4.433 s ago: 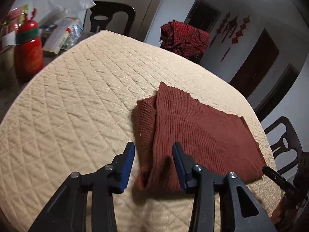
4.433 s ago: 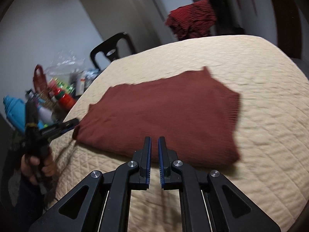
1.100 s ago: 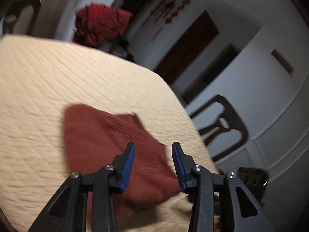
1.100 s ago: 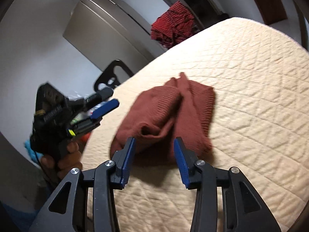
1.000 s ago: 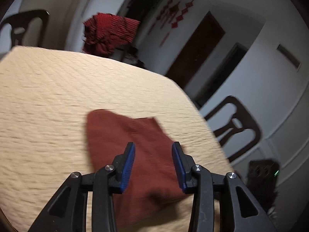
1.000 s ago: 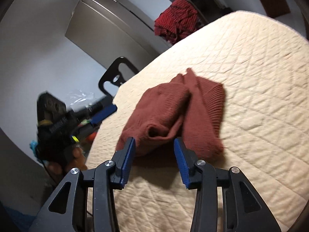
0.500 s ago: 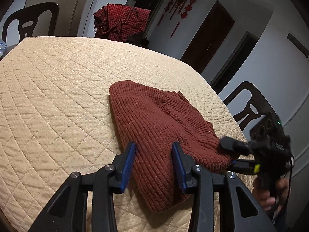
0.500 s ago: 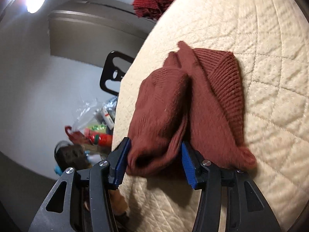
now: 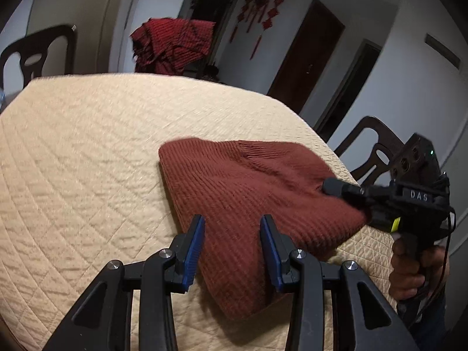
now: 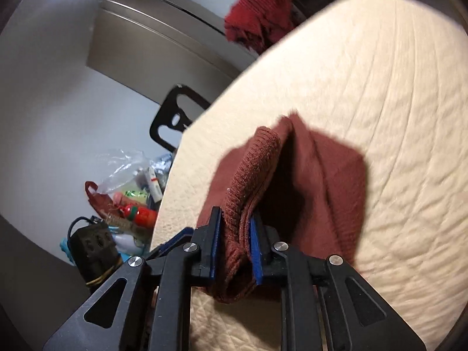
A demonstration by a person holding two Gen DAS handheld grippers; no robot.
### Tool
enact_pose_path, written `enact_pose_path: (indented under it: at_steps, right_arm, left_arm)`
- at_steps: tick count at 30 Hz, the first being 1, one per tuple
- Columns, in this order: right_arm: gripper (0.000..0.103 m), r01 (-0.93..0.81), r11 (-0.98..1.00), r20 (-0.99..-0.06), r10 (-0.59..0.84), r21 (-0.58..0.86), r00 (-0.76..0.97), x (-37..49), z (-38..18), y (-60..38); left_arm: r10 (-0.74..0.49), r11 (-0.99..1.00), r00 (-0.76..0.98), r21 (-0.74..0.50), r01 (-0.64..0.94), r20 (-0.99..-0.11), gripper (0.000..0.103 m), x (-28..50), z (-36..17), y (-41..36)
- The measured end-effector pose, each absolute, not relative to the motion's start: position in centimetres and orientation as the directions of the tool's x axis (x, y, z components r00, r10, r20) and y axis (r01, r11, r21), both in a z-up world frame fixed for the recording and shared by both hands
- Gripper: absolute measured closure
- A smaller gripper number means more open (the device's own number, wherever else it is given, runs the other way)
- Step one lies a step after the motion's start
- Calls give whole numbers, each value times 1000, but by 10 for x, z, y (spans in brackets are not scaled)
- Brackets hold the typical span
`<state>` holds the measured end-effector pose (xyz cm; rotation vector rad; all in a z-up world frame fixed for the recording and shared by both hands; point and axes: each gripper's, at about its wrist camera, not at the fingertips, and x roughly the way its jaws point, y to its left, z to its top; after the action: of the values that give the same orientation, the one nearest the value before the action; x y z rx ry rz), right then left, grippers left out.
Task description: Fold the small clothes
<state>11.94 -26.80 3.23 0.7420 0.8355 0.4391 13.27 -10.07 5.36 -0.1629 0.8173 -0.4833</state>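
- our right gripper (image 10: pixel 234 248) is closing its jaws, and the near edge of the sweater (image 10: pixel 321 181) is bunched between the blue pads (image 10: pixel 255 251), which already press the knit from both sides.
- from that pinch a ribbed fold of the sweater rises up and away from the pads, lifted a little off the quilt (image 10: pixel 380 87).
- the rest of the sweater lies folded on the quilt, near the table's edge on our side.
- over in the left view, we see the right gripper (image 9: pixel 336 188) from the side, its tips buried in the sweater's (image 9: pixel 248 193) right corner, with the hand (image 9: pixel 409 275) gripping the handle below.
- our left gripper (image 9: pixel 231 251) hovers over the sweater's near end, fingers (image 9: pixel 194 248) spread apart with nothing between the pads; the knit shows through the gap below them.
- the quilt (image 9: pixel 73 161) covers the whole table top.
- past the table, a red plaid cloth (image 9: pixel 172 44) hangs over something at the far side; a dark chair (image 9: pixel 374 152) stands to the right.
- in the right view, a clutter of bags and bottles (image 10: pixel 131 193) sits beside the table; details are blurred.
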Motion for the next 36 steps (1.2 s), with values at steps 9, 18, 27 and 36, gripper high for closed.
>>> enact_pose_path:
  at_steps: [9,18,27,36]
  right_arm:
    - [85,-2,738,-581,534,675,615,106,-3,-290]
    - [85,-35,750,-567,530,661,631,98,-2,-285]
    - [83,-121,823,-542,467,554,699,75,47,-279]
    - [103,-139,902,-670,399,408,626,73,13,-255]
  left_arm:
    - [-433,889,575,-223,401,-694,60,129,40,-125]
    - [-434,887,573,-218,407,-695,56,124,35,-121]
    - [-431,890,625,-190,415,-651,57,116,68,-121]
    - [-381,877,603,-69,475,-700,56,101,37,-147]
